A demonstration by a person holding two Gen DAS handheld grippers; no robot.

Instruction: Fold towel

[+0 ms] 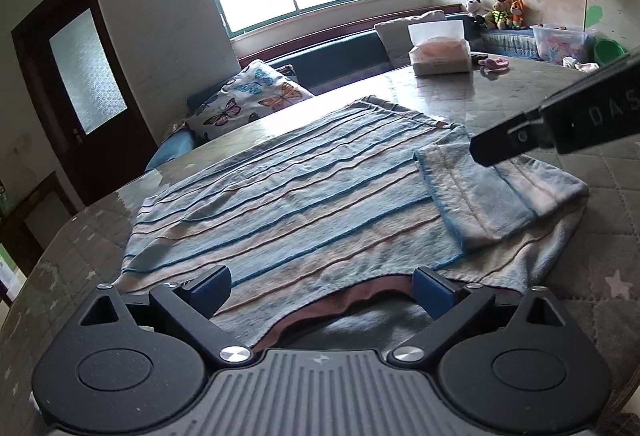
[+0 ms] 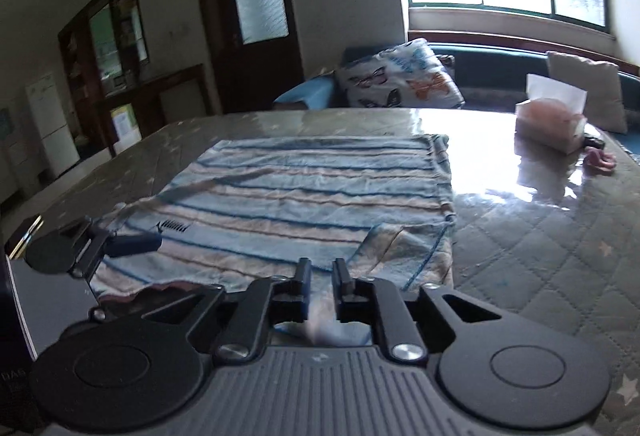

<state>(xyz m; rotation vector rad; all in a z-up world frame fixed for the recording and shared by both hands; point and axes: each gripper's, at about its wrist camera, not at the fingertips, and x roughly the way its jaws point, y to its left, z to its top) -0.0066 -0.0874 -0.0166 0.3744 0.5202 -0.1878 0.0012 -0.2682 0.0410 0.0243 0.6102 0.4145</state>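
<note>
A blue and beige striped towel [image 1: 288, 196] lies spread on the quilted table [image 1: 608, 188]. Its right near corner [image 1: 492, 196] is folded over onto the top. My left gripper [image 1: 320, 288] is open wide at the towel's near edge, and the brown hem [image 1: 352, 296] lies between its blue fingers. In the right wrist view the towel [image 2: 312, 188] fills the middle, with the folded corner [image 2: 404, 252] just ahead of my right gripper [image 2: 322, 272]. Its jaws stand a narrow gap apart with nothing clamped between them. The right gripper [image 1: 492, 150] hovers above that corner. One blue left finger [image 2: 134, 244] shows at the left.
A tissue box [image 2: 552, 124] and a small pink item [image 2: 600, 160] sit on the far right of the glossy table [image 2: 540, 256]. Behind the table runs a bench with a butterfly pillow [image 1: 256, 96]. Plush toys [image 1: 500, 12] and a plastic bin [image 1: 560, 40] stand by the right wall.
</note>
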